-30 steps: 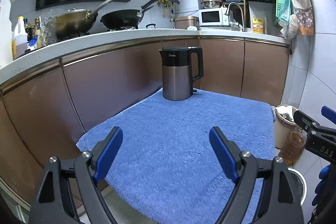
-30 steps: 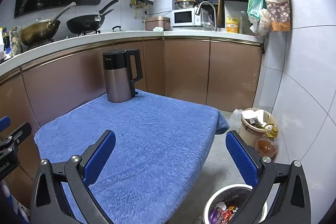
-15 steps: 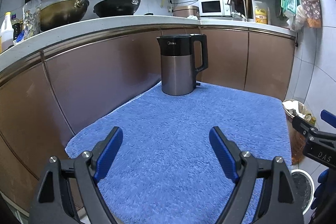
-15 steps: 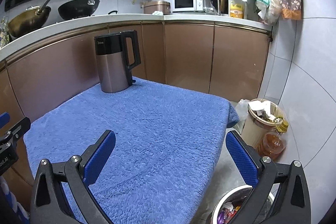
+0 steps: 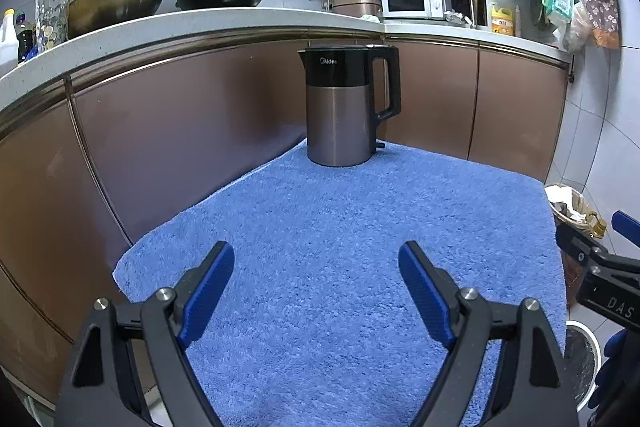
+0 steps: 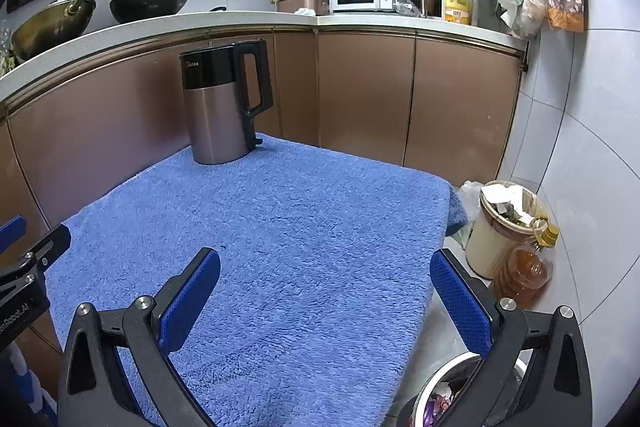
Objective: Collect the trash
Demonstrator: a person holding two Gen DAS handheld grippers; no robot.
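Observation:
A blue fluffy towel (image 5: 340,247) covers a low table; it also shows in the right wrist view (image 6: 280,235). I see no loose trash on it. My left gripper (image 5: 316,267) is open and empty above the towel's near part. My right gripper (image 6: 324,275) is open and empty over the towel's right front edge. A small round bin (image 6: 436,393) with coloured wrappers inside sits on the floor under the right gripper; its white rim shows in the left wrist view (image 5: 582,351). The right gripper's body (image 5: 600,279) shows at the left view's right edge.
A steel and black electric kettle (image 5: 344,111) stands at the towel's far edge, also in the right view (image 6: 222,103). A cream waste bin (image 6: 500,223) full of paper and an oil bottle (image 6: 524,271) stand by the tiled wall. Brown cabinets (image 6: 360,91) and a counter with woks lie behind.
Both grippers have come lower and nearer to the towel and kettle. The jaws stay open and empty.

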